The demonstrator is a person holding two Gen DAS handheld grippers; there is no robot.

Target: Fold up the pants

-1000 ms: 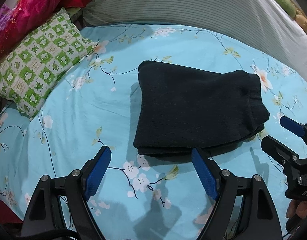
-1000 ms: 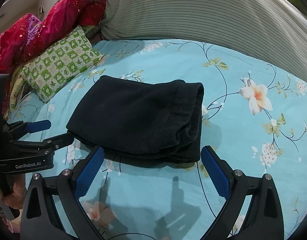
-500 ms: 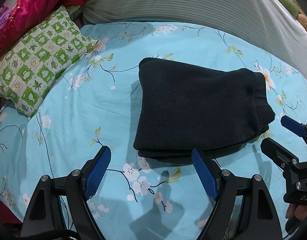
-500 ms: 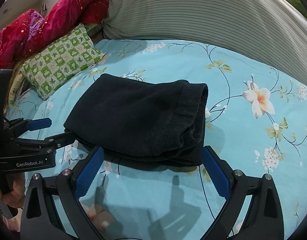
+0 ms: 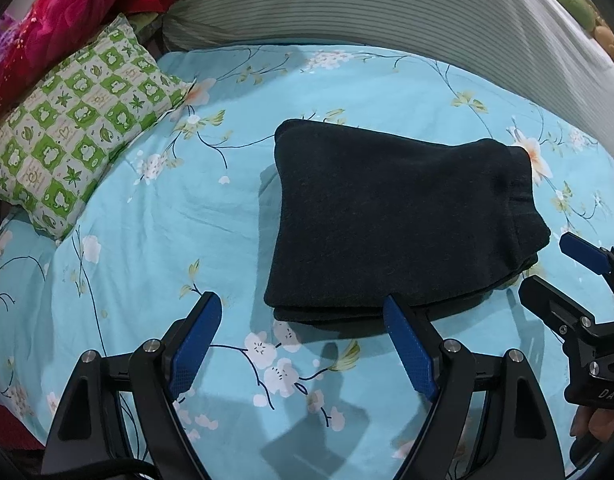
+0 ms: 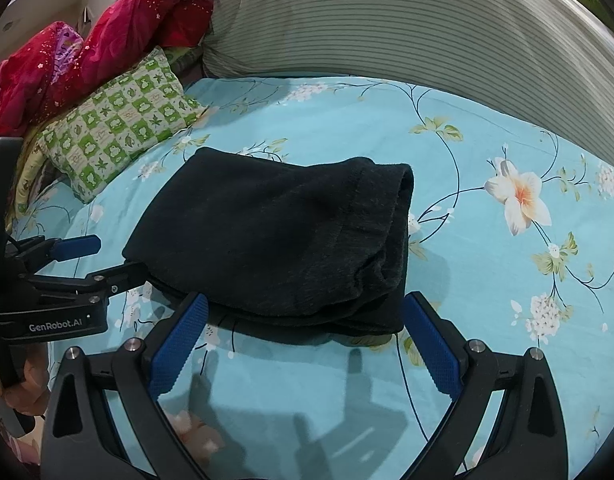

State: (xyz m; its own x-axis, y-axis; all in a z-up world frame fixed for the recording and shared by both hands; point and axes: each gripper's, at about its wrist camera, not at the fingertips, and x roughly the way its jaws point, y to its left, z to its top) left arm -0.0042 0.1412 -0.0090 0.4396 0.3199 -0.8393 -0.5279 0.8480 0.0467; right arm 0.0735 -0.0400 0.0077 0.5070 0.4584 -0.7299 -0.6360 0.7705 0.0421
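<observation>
The black pants lie folded into a thick rectangle on the blue floral bedsheet, and they also show in the right wrist view. My left gripper is open and empty, just in front of the pants' near left edge. My right gripper is open and empty, just in front of the near right part of the stack. Each gripper shows in the other's view, the right one at the right edge and the left one at the left edge.
A green checked pillow lies at the left. A red blanket is bunched behind it. A large striped grey bolster runs along the back of the bed.
Both grippers have moved slightly forward toward the folded pants, which look a little larger. The pants have not moved.
</observation>
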